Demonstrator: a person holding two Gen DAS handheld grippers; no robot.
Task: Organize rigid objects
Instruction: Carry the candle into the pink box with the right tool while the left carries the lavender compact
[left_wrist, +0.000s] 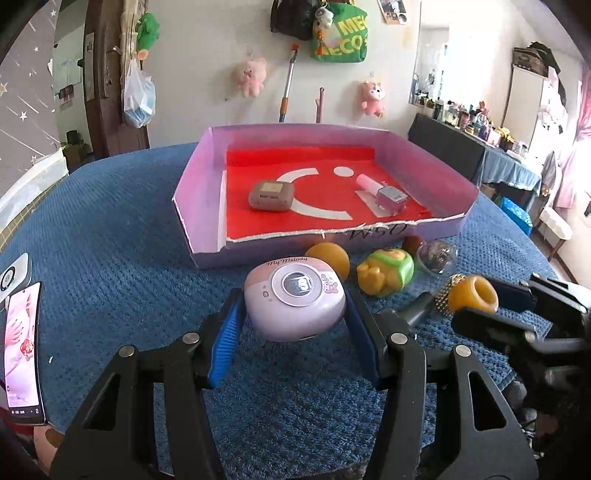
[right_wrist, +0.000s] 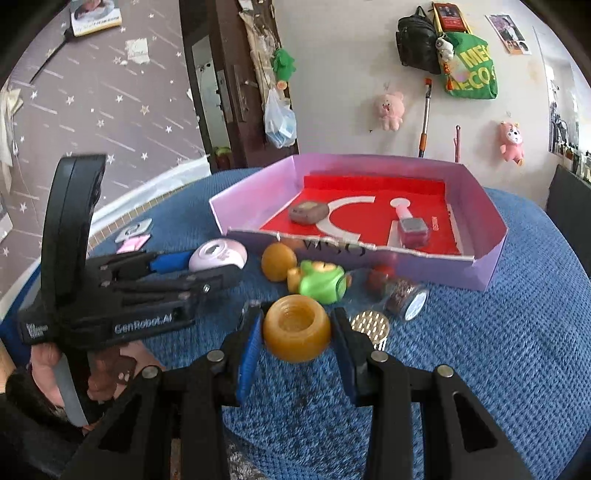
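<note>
The lilac My Melody case (left_wrist: 295, 301) sits between the blue pads of the left gripper (left_wrist: 295, 325), both pads pressed against its sides; the gripper is closed on it. It appears raised slightly off the blue knitted cover of the desk (left_wrist: 110, 240), with a shadow beneath it. In the right wrist view the same case (right_wrist: 218, 254) shows at the tip of the left gripper (right_wrist: 207, 266), just in front of the box's near left corner.

The amber ring-shaped piece (right_wrist: 296, 332) lies between the pads of the right gripper (right_wrist: 297, 339). The left pad touches it; whether the right pad does cannot be told, so the grip is uncertain. In the left wrist view this piece (left_wrist: 474, 293) is seen at the far right, with the right gripper (left_wrist: 517, 302) behind it.

Beside these, loose on the cover in front of the box: an amber ball (left_wrist: 328, 258), a green and yellow toy (left_wrist: 388, 271), a small clear jar (right_wrist: 404, 295) on its side, and a studded gold disc (right_wrist: 369, 325) just beside the amber ring.

The lilac box (left_wrist: 199, 206) with red floor stands beyond, its near wall torn low. Inside lie a brown rounded case (left_wrist: 270, 195) at left and a nail polish bottle (left_wrist: 384, 192) on its side at right, well apart.

A phone (left_wrist: 24, 350) with lit screen lies at the left edge of the desk.
</note>
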